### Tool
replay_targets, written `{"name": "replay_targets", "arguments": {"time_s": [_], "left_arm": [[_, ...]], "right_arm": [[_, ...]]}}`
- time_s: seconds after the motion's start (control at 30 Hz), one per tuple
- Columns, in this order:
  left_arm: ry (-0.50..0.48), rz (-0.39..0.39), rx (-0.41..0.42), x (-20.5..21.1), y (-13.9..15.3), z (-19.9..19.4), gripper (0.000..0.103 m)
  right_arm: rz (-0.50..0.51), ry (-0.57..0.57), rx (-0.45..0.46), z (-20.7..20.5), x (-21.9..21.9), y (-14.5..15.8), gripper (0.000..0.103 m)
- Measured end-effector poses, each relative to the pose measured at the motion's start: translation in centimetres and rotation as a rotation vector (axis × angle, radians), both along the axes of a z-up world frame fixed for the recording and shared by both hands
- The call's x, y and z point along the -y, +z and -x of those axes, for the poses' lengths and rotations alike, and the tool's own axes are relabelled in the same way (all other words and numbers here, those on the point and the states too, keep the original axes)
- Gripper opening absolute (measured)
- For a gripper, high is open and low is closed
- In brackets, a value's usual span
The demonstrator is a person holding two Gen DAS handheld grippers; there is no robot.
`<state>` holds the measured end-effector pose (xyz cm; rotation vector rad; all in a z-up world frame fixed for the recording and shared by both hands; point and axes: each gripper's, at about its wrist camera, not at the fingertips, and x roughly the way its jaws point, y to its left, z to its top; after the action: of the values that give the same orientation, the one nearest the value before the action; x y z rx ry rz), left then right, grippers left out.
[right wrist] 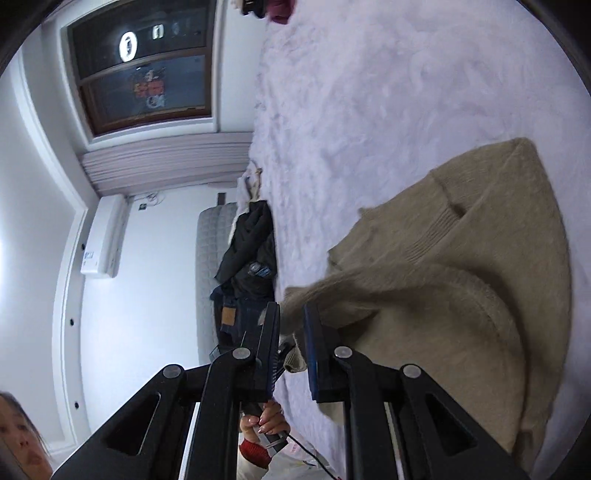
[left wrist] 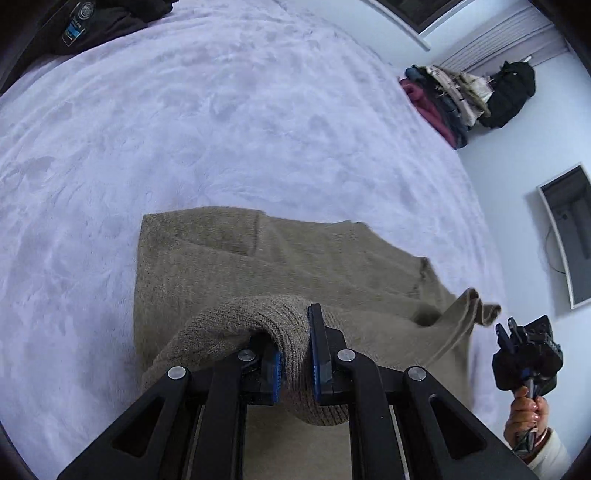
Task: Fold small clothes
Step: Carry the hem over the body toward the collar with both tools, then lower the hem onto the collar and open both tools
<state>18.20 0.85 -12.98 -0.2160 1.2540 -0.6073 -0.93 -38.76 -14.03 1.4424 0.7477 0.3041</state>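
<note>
A tan knitted sweater (left wrist: 295, 254) lies partly folded on the pale fluffy bed cover (left wrist: 221, 129). My left gripper (left wrist: 295, 354) is shut on a thick fold of the sweater's near edge, lifted a little off the bed. In the right wrist view, my right gripper (right wrist: 291, 332) is shut on a thin end of the same sweater (right wrist: 461, 258), pulled out to the sweater's left. The right gripper also shows in the left wrist view (left wrist: 524, 354), low at the right, with the sweater end stretched toward it.
Dark clothes (left wrist: 96, 26) lie at the bed's far left. A heap of clothes (left wrist: 443, 99) and a black bag (left wrist: 511, 94) sit at the far right edge. In the right wrist view, dark clothes and jeans (right wrist: 247, 266) lie along the bed's edge.
</note>
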Motion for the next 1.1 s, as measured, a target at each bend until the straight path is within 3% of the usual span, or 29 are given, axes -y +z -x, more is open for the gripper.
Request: {"name": "replay_targets", "arguments": {"time_s": [0.07,0.17,0.27,0.3,0.33,0.37,0.4,0.43,0.5,0.7,0.73,0.8,0.83,0.97,1.03,1.1], "left_arm": [[0.003,-0.034,-0.011,0.3,-2.0,-0.6,0.013],[0.014,-0.019,-0.019,0.0,-2.5,-0.6,0.014],[-0.003,-0.027,-0.015,-0.4,-1.2,-0.1,0.016],[-0.012,-0.027,-0.013,-0.5,-0.7,0.0,0.03],[-0.019,-0.026,-0.008,-0.8,0.0,0.2,0.04],[-0.019,-0.026,0.01,-1.2,1.1,0.6,0.062],[-0.012,-0.032,0.036,-1.4,2.0,0.8,0.071],[-0.009,-0.037,0.056,-1.6,2.7,0.9,0.071],[-0.011,-0.039,0.057,-1.9,3.5,0.7,0.071],[-0.042,-0.119,0.016,-1.0,1.2,1.2,0.071],[-0.046,-0.125,0.013,-0.8,0.9,1.5,0.071],[-0.042,-0.13,0.013,-0.3,0.3,2.0,0.071],[-0.039,-0.129,0.016,0.0,0.2,2.1,0.071],[-0.033,-0.157,0.051,1.3,0.0,1.2,0.071],[-0.01,-0.178,0.061,1.8,-0.7,0.1,0.072],[0.026,-0.2,0.048,2.2,-1.8,-1.2,0.072]], "right_arm": [[0.023,-0.009,-0.073,-1.1,0.9,-2.9,0.014],[0.085,-0.002,-0.152,-1.8,1.8,-5.7,0.014],[0.213,0.026,-0.167,-1.4,1.6,-4.3,0.016],[0.287,0.058,-0.182,-1.4,1.3,-3.4,0.018],[0.373,0.098,-0.189,-1.9,0.8,-2.4,0.03],[0.47,0.149,-0.182,-2.5,0.4,-0.9,0.047],[0.537,0.181,-0.174,-2.9,-0.1,0.1,0.054],[0.613,0.211,-0.165,-3.6,-0.4,1.1,0.06],[0.696,0.253,-0.154,-5.3,-0.4,2.1,0.06],[0.699,0.41,-0.174,-10.5,-1.3,-0.5,0.06],[0.707,0.446,-0.182,-11.0,-1.7,-1.2,0.059],[0.735,0.494,-0.206,-12.1,-2.2,-2.2,0.038],[0.74,0.505,-0.203,-12.4,-2.4,-2.1,0.006],[0.818,0.408,-0.11,-11.0,-1.5,2.0,0.006],[0.834,0.345,-0.145,-10.6,0.1,2.2,0.006],[0.807,0.357,-0.214,-10.7,1.1,0.2,0.006]]}}
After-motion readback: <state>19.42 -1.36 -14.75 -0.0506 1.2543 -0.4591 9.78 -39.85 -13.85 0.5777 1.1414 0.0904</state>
